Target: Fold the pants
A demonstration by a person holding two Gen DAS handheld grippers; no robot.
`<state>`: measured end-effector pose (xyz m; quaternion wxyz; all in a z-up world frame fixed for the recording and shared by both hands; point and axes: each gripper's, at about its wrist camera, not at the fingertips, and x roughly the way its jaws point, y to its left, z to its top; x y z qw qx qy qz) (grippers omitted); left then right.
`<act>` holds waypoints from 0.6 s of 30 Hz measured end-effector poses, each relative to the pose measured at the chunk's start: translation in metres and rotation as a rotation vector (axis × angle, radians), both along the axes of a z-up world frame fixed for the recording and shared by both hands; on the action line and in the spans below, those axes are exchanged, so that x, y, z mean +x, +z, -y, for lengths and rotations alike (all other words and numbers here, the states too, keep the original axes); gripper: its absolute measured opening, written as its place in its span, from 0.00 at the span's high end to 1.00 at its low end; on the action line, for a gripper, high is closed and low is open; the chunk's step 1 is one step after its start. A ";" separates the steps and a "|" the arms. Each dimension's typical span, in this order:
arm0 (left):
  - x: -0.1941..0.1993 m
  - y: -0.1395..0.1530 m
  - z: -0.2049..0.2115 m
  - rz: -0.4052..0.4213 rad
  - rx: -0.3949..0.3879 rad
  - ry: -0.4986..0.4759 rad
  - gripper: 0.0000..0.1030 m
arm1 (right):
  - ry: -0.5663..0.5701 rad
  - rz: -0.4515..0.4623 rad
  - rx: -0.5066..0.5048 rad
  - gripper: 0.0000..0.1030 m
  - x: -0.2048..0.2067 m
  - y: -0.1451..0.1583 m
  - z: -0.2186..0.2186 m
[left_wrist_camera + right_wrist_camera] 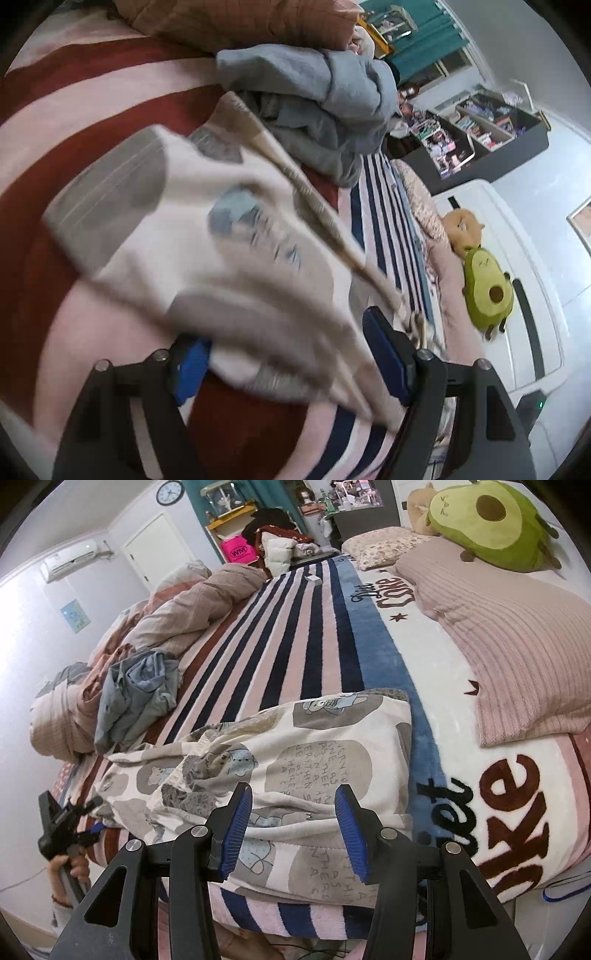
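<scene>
Cream pants (295,775) with grey cartoon patches lie rumpled on the striped blanket (295,635) near the bed's front edge. My right gripper (293,827) is open, just above the pants' near edge, with nothing between its blue pads (236,827). In the left wrist view the pants (177,229) are blurred and drape across my left gripper (288,354). Its jaws stand wide apart with cloth between them, not pinched. The left gripper (70,819) also shows at the pants' left end in the right wrist view.
A crumpled grey-blue garment (140,690) lies on the blanket beyond the pants, beside a bunched duvet (177,605). Pink pillows (517,646) and an avocado plush (491,520) are at the bed head on the right. The bed edge (295,915) is just below my right gripper.
</scene>
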<state>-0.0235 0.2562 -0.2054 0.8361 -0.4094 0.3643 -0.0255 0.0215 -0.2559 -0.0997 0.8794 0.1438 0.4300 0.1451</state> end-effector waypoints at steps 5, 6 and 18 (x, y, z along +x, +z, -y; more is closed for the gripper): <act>0.022 0.000 -0.004 -0.017 0.053 0.061 0.79 | -0.004 -0.006 -0.010 0.58 0.003 0.000 -0.001; 0.025 0.001 -0.003 -0.020 0.061 0.058 0.82 | -0.009 -0.007 -0.009 0.58 0.003 -0.001 0.001; 0.033 0.075 0.048 0.111 0.279 -0.033 0.91 | -0.011 0.020 0.058 0.58 -0.005 -0.003 0.021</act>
